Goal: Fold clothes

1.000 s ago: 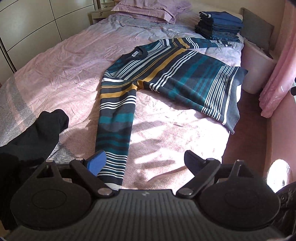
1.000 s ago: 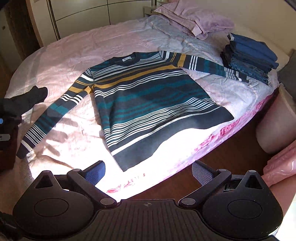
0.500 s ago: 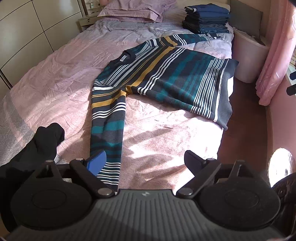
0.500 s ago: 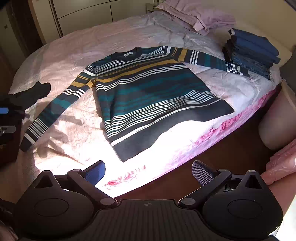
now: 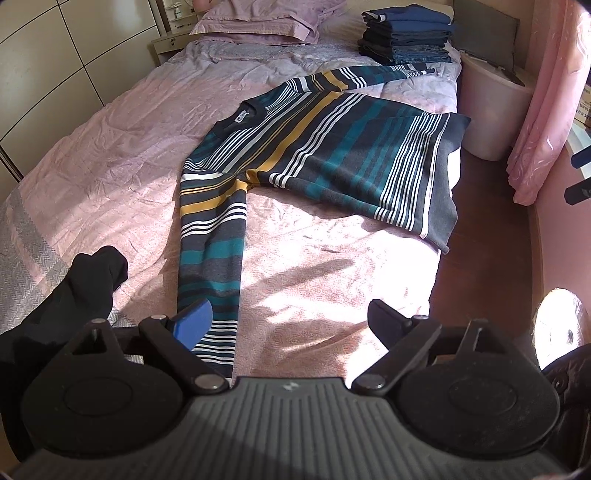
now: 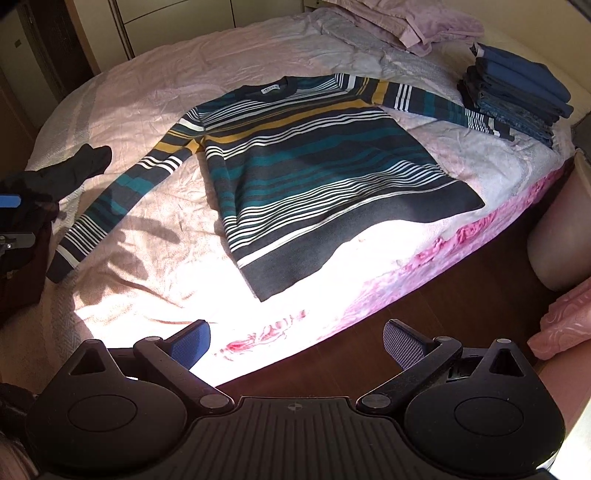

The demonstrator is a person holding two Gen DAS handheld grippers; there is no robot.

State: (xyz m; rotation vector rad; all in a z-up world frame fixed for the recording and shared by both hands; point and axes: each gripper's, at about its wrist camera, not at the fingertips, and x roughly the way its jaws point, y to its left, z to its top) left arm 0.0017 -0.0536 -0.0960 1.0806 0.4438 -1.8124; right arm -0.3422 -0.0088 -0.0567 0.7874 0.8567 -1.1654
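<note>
Sunlight falls across a pink bedspread (image 6: 147, 96) where a striped sweater (image 6: 314, 166) lies flat and unfolded, front up, with both sleeves spread out to the sides. Its bands are teal, grey, white and mustard, and its hem reaches the near edge of the bed. One sleeve runs toward a stack of folded blue clothes (image 6: 517, 92) near the pillows (image 6: 406, 26), its cuff just beside the stack. The other sleeve (image 5: 210, 266) stretches toward the left gripper (image 5: 291, 321), whose fingers are spread wide, holding nothing; the cuff lies under its blue-padded finger (image 5: 194, 321) in that view. A black garment (image 5: 88, 284) lies bunched just beside this sleeve. The right gripper (image 6: 297, 341) hovers over the bed's near edge and the dark wooden floor (image 6: 461, 295), jaws apart and empty. A pink curtain (image 5: 546, 103) hangs past the bed's far side.
</note>
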